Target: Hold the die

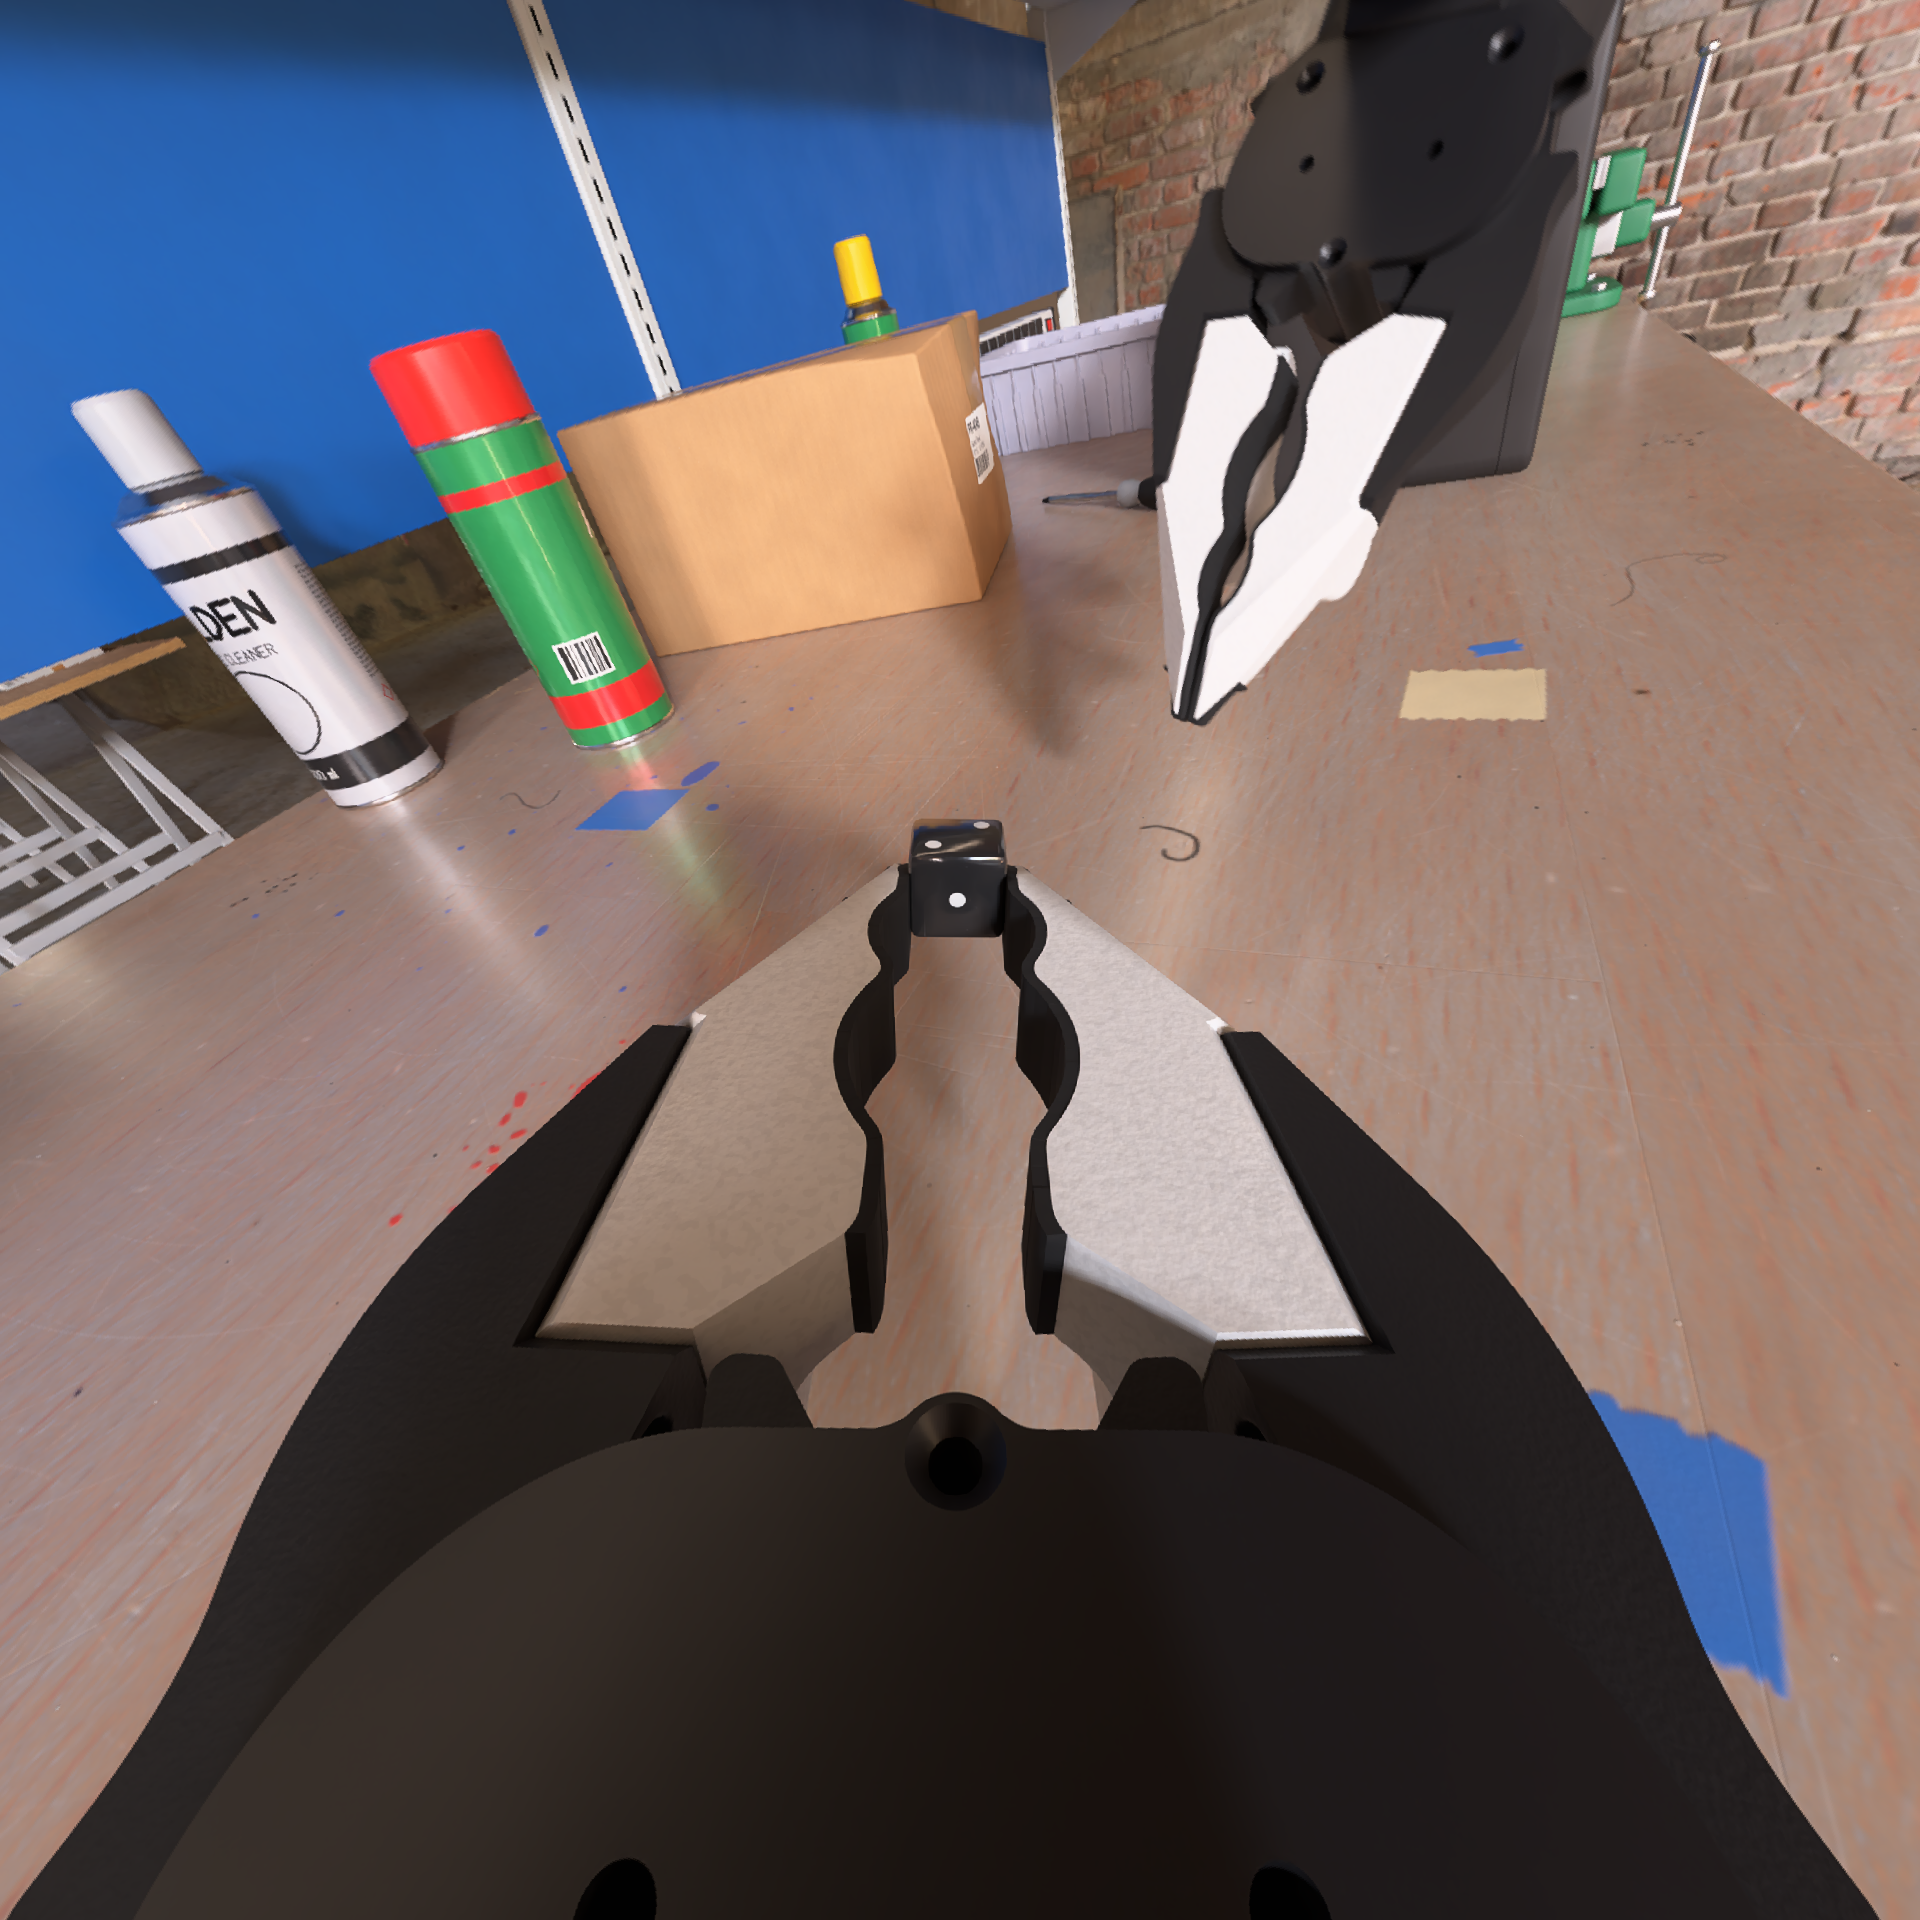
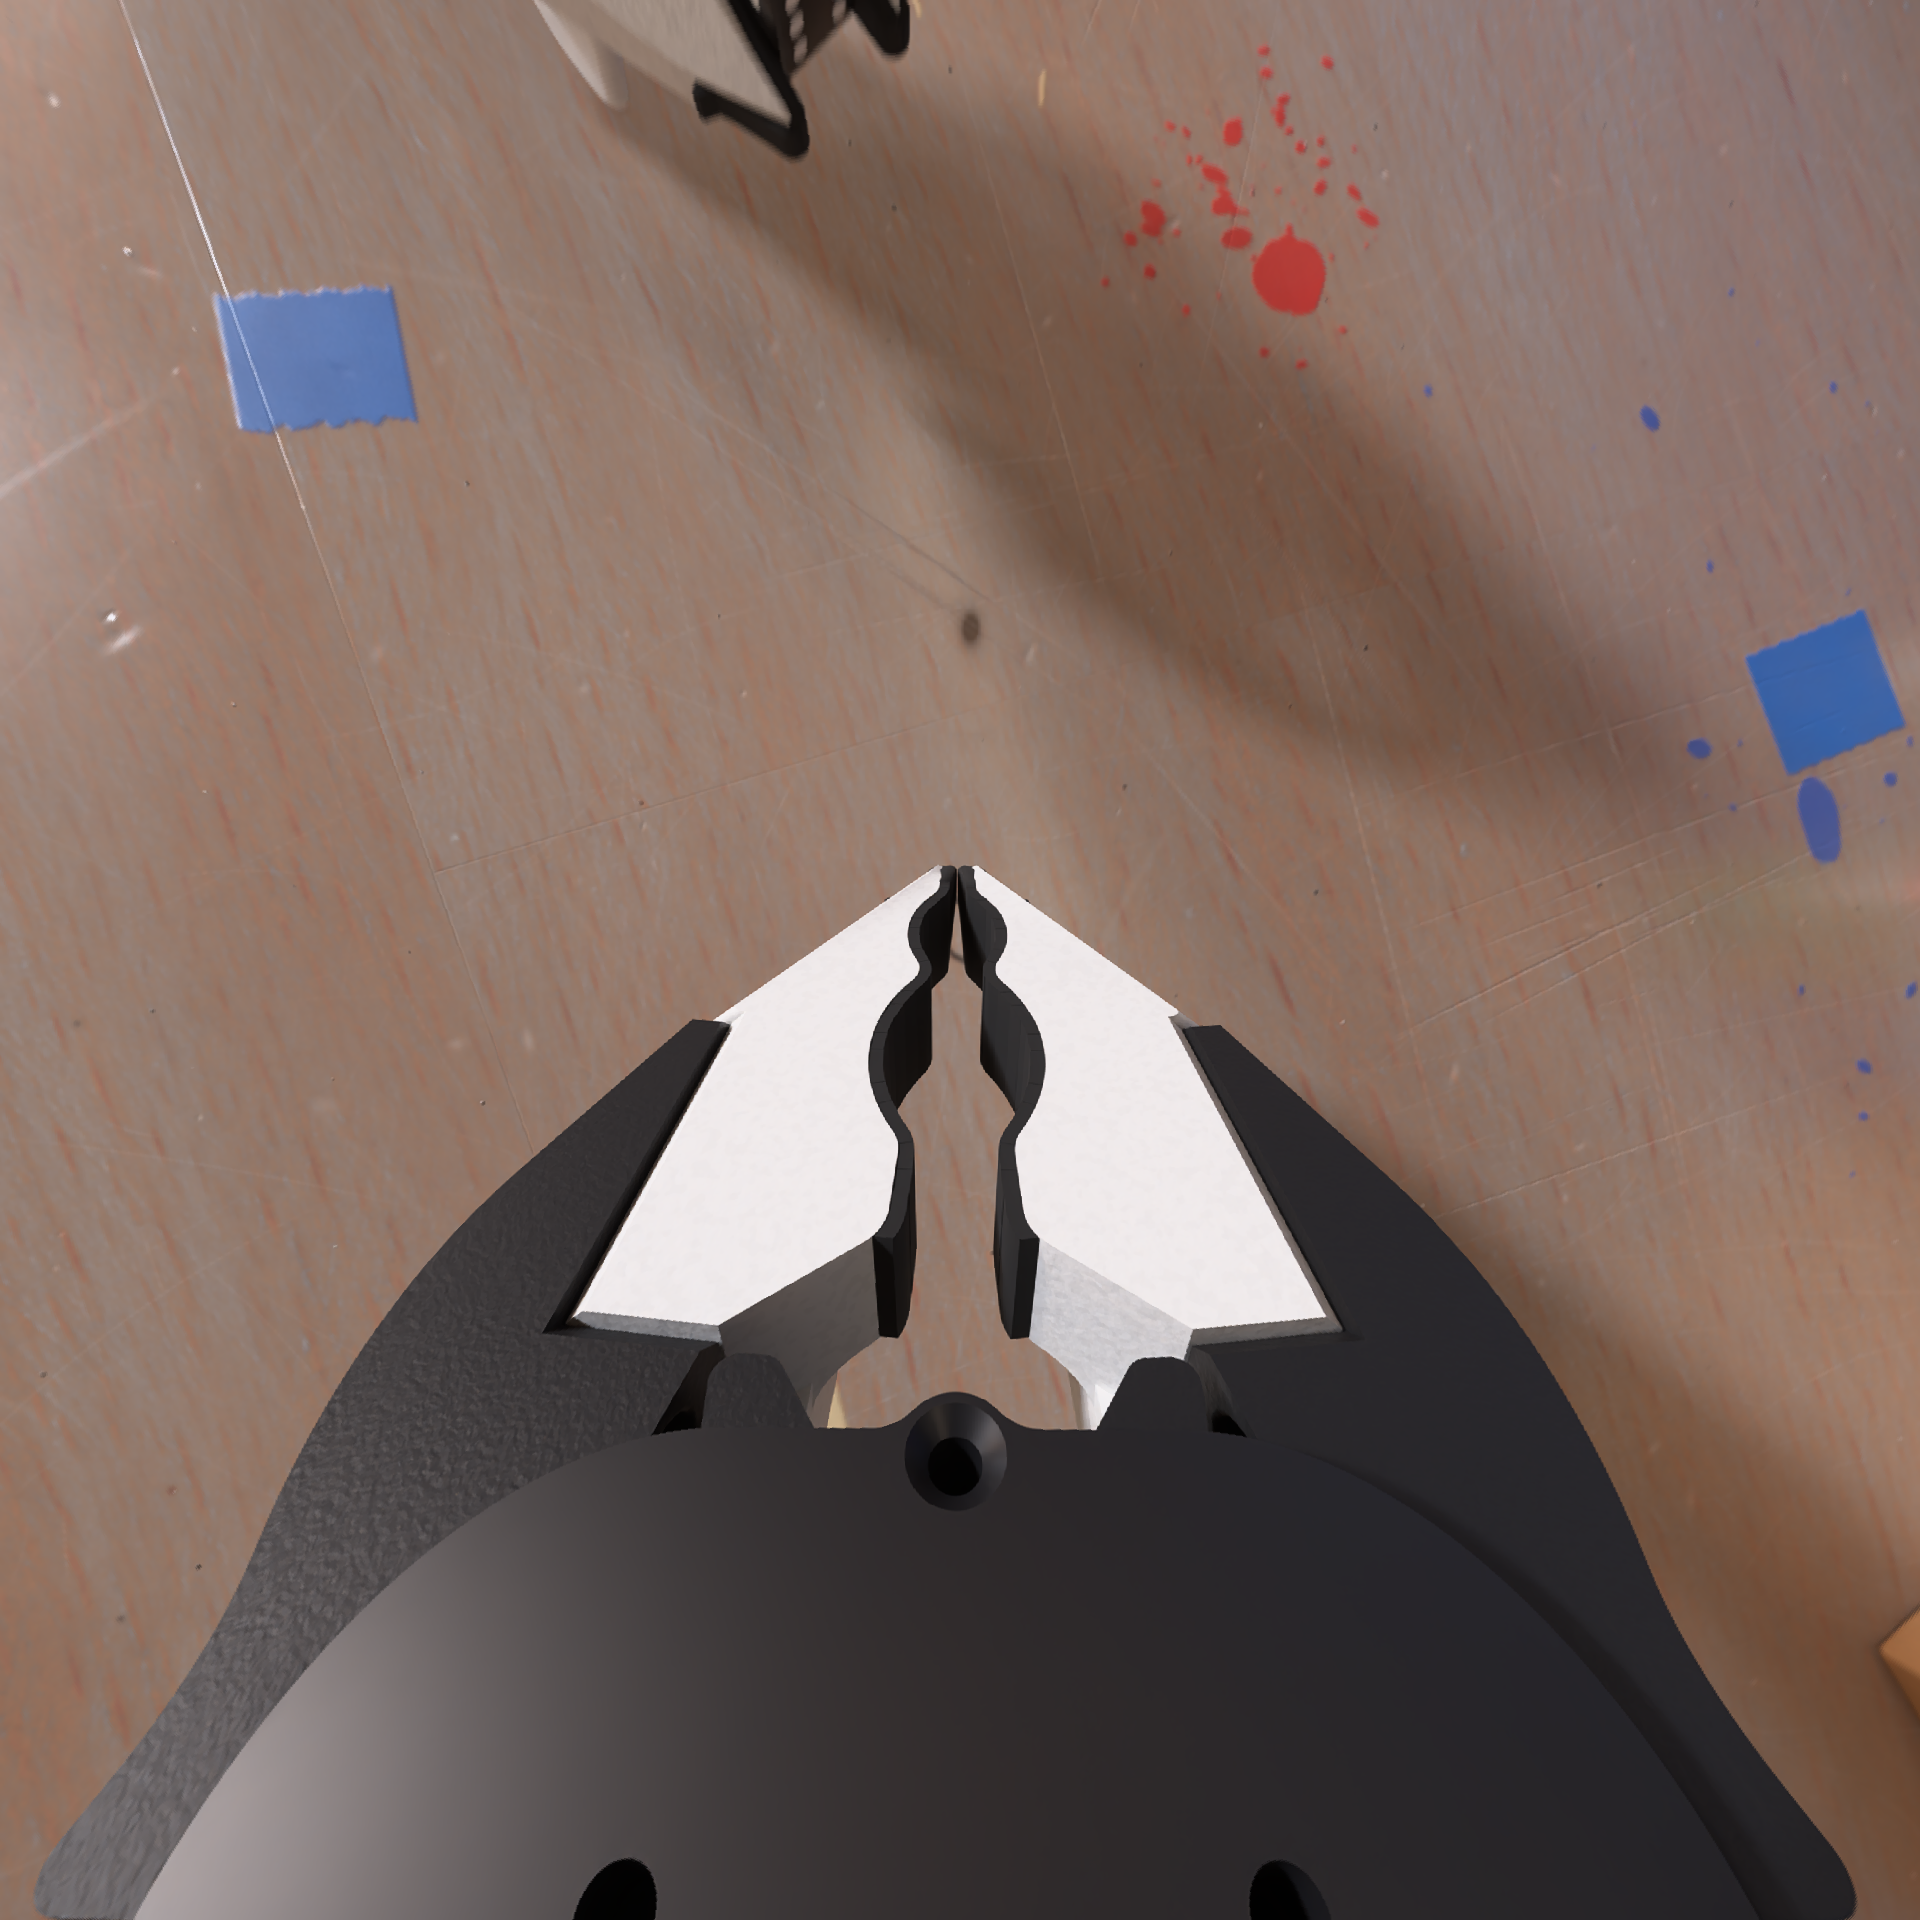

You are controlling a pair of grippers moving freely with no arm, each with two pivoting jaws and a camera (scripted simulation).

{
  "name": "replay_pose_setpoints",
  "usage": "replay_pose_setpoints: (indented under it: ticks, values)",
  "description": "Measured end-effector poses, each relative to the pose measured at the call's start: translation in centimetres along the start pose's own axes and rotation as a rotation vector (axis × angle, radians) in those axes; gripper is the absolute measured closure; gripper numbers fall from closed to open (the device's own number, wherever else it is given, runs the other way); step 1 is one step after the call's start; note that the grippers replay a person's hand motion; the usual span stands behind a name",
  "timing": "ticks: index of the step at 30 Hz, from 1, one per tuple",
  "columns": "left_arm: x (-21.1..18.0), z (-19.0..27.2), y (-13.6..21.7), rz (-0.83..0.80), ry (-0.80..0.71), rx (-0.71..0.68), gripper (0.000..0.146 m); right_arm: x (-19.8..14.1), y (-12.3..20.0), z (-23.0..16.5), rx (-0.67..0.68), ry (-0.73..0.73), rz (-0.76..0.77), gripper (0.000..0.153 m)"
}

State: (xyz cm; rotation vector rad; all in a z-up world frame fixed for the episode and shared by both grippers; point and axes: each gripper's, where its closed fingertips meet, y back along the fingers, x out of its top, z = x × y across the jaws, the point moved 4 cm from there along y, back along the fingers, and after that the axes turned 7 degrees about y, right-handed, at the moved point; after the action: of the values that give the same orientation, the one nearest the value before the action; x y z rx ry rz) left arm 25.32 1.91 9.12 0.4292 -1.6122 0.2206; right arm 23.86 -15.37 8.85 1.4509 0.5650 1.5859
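Gripping the die (image 1: 957, 881) at its very tips, your left claw (image 1: 957, 904) sits in the centre of the left wrist frame, parted only as wide as the small black cube with white pips. Both dark inner pads press the die's sides, and it juts slightly past the tips above the counter (image 1: 1455, 1039); you cannot tell whether it touches the surface.

Your right claw (image 2: 954, 873) is fully closed on nothing, tips meeting in the middle of the right wrist frame over bare counter. You see the same claw in the upper right of the left wrist frame, pointing down, well apart from the die.

Along the upper left of the left wrist frame stand a white spray can (image 1: 270, 613), a green spray can with a red cap (image 1: 530, 551) and a cardboard box (image 1: 790, 488).
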Motion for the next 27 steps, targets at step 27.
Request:
replay_pose_setpoints:
  ticks: [27]
  values:
    - [-0.2, 0.5, -0.2, -0.024, -0.052, -0.001, 0.13, -2.6, -2.9, -1.7, 0.016, -0.058, -0.186, 0.152]
